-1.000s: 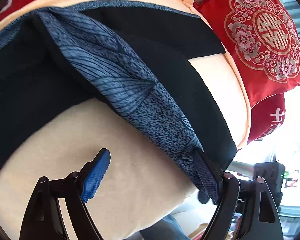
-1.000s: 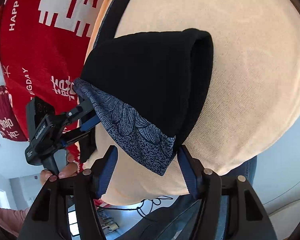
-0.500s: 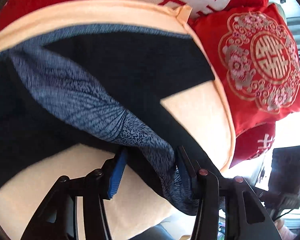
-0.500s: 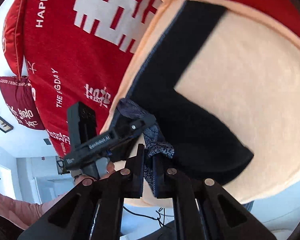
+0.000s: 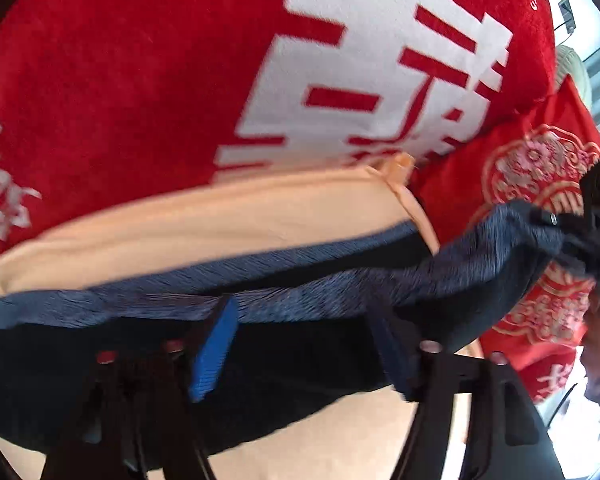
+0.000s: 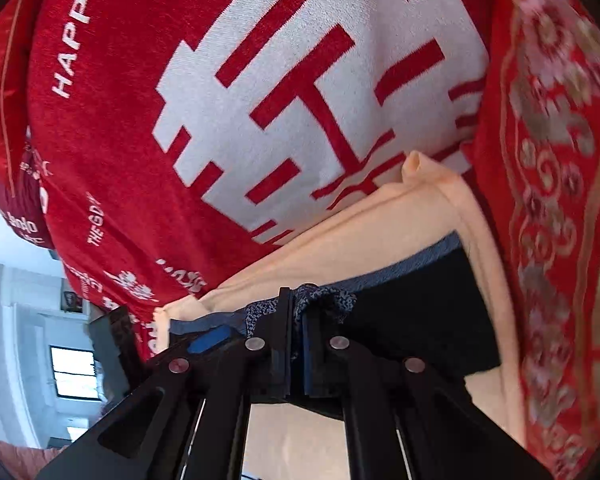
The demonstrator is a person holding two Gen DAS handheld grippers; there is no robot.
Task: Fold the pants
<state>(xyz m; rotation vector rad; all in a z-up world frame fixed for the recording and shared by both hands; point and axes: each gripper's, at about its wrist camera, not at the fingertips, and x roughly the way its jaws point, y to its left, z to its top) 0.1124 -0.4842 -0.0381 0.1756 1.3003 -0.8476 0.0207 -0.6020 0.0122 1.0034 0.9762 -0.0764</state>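
While the pants (image 5: 308,364) lie across the cream cushion (image 5: 228,216), their patterned blue hem is being carried toward the back edge, and the fold will come out clean only if both corners travel level and land square on the layer beneath. The right gripper (image 6: 296,344) has its jaws pressed together on a bunched corner of that hem, so its hold looks sound. The left gripper (image 5: 300,344) is less certain: its jaws stand spread with the hem lying across them, and through the blur I cannot tell that either pad truly bites the cloth. In my judgement the left side should be secured before any further pull, otherwise the edge will sag and the fold skew. Keep the hem taut between the two hands, lower it flat, then release.

Behind the cushion leans a large red pillow (image 6: 260,100) with a white double-happiness character and the word HAPPY; a red embroidered pillow (image 5: 540,208) sits at the right. Beyond, at the lower left of the right wrist view, a bright window (image 6: 74,372) shows.
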